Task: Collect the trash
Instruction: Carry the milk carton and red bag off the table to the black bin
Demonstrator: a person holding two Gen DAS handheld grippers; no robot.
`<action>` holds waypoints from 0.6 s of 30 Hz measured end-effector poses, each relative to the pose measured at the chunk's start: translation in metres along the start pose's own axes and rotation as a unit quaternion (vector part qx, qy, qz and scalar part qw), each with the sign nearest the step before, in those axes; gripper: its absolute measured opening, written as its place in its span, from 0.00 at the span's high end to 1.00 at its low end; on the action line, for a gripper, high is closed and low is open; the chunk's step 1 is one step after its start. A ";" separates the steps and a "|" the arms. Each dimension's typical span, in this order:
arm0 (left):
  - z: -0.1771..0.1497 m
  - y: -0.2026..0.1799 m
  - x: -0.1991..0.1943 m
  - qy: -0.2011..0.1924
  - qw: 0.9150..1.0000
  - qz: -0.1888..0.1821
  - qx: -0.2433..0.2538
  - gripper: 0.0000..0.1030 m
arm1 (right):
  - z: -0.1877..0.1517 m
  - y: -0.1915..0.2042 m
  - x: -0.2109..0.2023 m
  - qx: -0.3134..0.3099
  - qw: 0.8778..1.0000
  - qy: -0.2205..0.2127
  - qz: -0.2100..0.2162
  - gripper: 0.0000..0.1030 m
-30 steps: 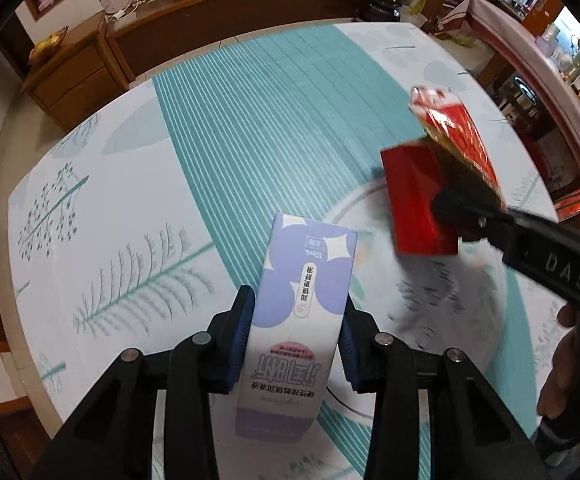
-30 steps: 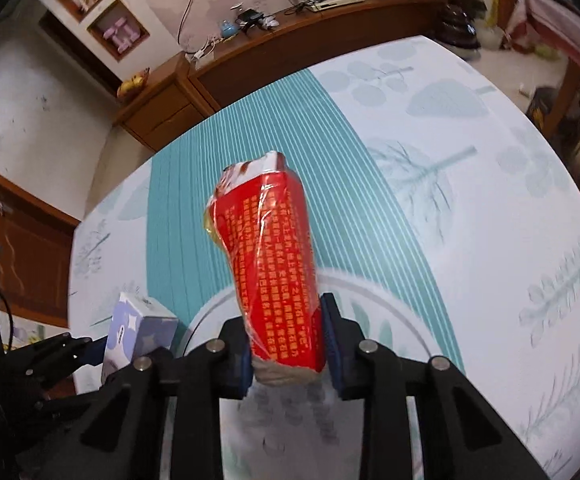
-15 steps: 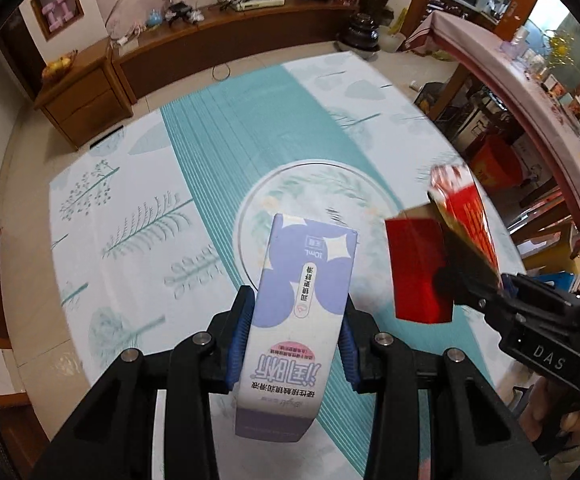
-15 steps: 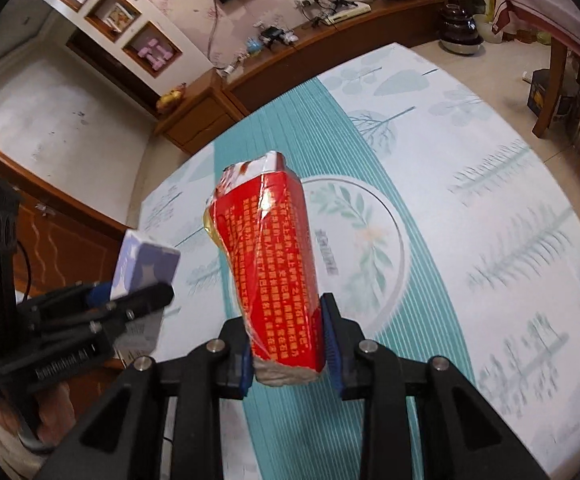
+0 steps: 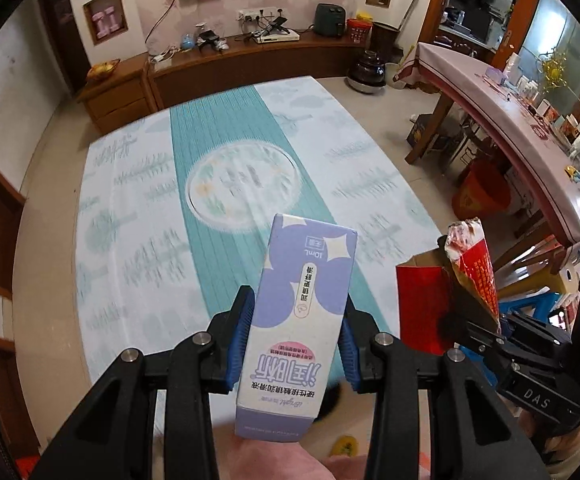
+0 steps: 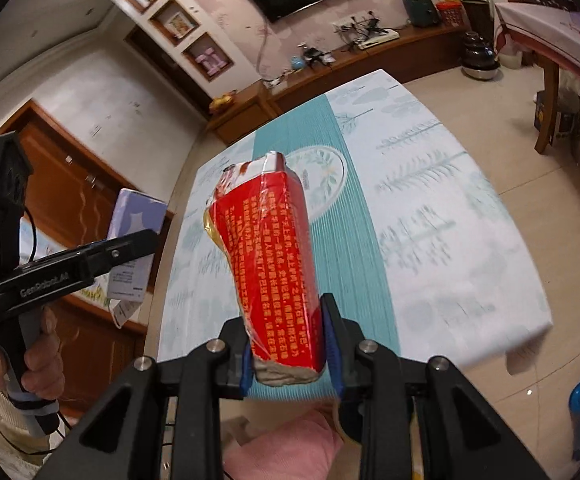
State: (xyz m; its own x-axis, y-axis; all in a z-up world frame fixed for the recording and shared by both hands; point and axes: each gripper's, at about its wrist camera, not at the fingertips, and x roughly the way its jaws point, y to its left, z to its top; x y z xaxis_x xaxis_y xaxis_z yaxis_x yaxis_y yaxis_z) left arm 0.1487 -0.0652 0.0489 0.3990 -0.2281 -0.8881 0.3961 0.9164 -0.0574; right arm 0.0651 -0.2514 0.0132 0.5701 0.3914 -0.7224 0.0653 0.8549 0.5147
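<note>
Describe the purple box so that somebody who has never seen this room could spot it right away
Start at the big teal and white floor mat in front of the wooden TV cabinet. Above its near edge two handheld grippers are held up side by side. The left gripper clamps the purple box, a tall pale lilac carton with white stars and Chinese print, unlike the crumpled red pack in the right gripper.

Lavender-and-white carton [image 5: 301, 320]: slim, upright, printed face showing, intact, held off the floor mat. Red cigarette pack [image 6: 276, 264]: crumpled, cellophane-wrapped, torn open on top, tilted, likewise aloft to its right.
</note>
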 end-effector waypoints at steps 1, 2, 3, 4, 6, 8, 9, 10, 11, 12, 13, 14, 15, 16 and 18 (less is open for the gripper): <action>-0.010 -0.009 -0.005 0.000 1.000 0.002 -0.002 0.64 | -0.006 -0.003 -0.007 -0.005 1.000 0.001 0.002 0.73; -0.021 -0.019 -0.010 0.000 1.000 0.005 -0.002 0.64 | -0.016 -0.005 -0.019 -0.014 1.000 0.003 0.005 0.73; -0.032 -0.028 -0.014 0.000 1.000 0.008 -0.004 0.64 | -0.022 -0.006 -0.025 -0.019 1.000 0.004 0.007 0.73; -0.044 -0.037 -0.020 0.003 1.000 0.010 -0.006 0.64 | -0.030 -0.008 -0.032 -0.024 1.000 0.006 0.008 0.73; -0.063 -0.051 -0.026 0.011 1.000 0.010 -0.011 0.64 | -0.046 -0.011 -0.045 -0.028 0.999 0.015 0.014 0.73; -0.082 -0.065 -0.033 0.019 1.000 0.016 -0.011 0.64 | -0.061 -0.014 -0.055 -0.028 0.999 0.025 0.020 0.73; -0.091 -0.071 -0.036 0.024 0.999 0.020 -0.009 0.64 | -0.067 -0.015 -0.057 -0.028 0.999 0.029 0.022 0.73; -0.099 -0.076 -0.039 0.026 0.999 0.021 -0.008 0.64 | -0.074 -0.017 -0.060 -0.028 0.999 0.033 0.024 0.73; -0.105 -0.080 -0.041 0.028 0.999 0.022 -0.006 0.64 | -0.081 -0.019 -0.063 -0.027 0.999 0.036 0.026 0.73; -0.112 -0.084 -0.043 0.032 0.999 0.025 -0.003 0.64 | -0.086 -0.020 -0.065 -0.027 0.999 0.039 0.027 0.73; -0.117 -0.087 -0.044 0.035 0.999 0.026 -0.002 0.64 | -0.092 -0.021 -0.067 -0.025 0.998 0.041 0.028 0.73; -0.121 -0.088 -0.044 0.039 0.999 0.027 -0.001 0.64 | -0.097 -0.023 -0.067 -0.021 0.998 0.043 0.029 0.73; -0.127 -0.090 -0.043 0.045 0.999 0.028 0.000 0.64 | -0.103 -0.025 -0.067 -0.015 0.998 0.047 0.031 0.73; -0.131 -0.092 -0.042 0.049 0.998 0.030 0.001 0.64 | -0.107 -0.026 -0.066 -0.011 0.998 0.050 0.031 0.73; -0.141 -0.094 -0.039 0.055 0.998 0.034 0.005 0.64 | -0.120 -0.030 -0.067 -0.001 0.998 0.058 0.031 0.73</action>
State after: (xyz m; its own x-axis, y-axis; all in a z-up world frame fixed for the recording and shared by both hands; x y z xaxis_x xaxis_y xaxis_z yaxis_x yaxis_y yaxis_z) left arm -0.0205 -0.0961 0.0249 0.3329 -0.1273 -0.9343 0.3801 0.9249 0.0094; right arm -0.0729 -0.2627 -0.0094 0.4751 0.4806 -0.7371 0.0301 0.8283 0.5594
